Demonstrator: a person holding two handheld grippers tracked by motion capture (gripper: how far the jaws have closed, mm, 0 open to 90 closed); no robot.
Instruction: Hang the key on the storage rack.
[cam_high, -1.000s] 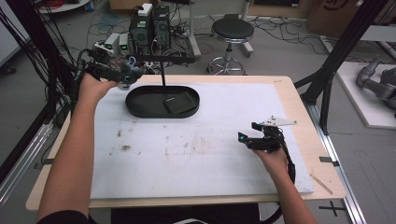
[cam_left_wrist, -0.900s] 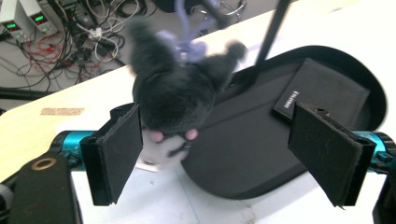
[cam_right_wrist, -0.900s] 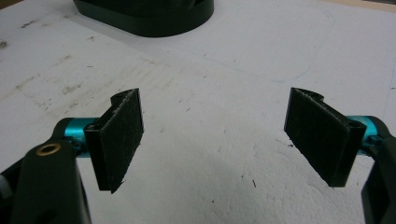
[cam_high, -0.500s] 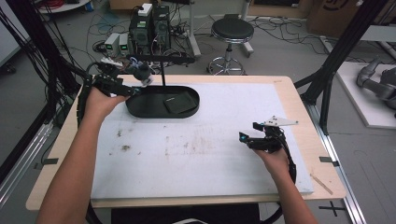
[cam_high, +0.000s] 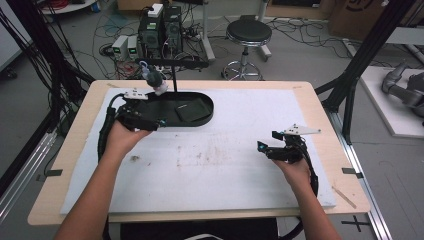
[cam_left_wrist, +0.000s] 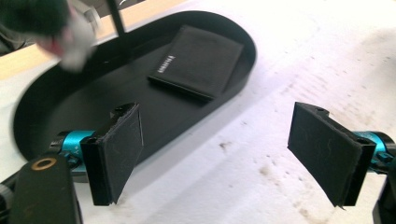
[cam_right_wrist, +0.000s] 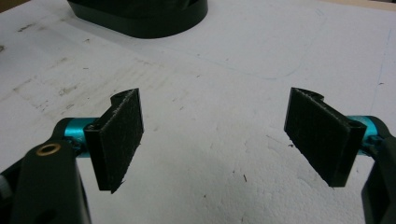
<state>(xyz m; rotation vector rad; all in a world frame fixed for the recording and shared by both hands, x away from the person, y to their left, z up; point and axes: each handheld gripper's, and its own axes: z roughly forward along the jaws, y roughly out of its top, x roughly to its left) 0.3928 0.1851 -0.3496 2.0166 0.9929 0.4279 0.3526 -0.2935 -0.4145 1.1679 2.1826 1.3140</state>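
Left tool (cam_left_wrist: 219, 154), wide and empty, faces the wallet (cam_left_wrist: 198, 60) across the tray's (cam_left_wrist: 74, 107) near rim.

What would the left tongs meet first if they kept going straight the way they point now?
Probably the near rim of the black oval tray, which lies just ahead of the open left tongs; beyond it, the black wallet lying flat inside. Depth is hard to judge, so they might pass over the rim.

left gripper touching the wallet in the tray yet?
Apart. In the left gripper view the left gripper has open, empty jaws; the wallet lies flat in the black tray, well beyond the pads.
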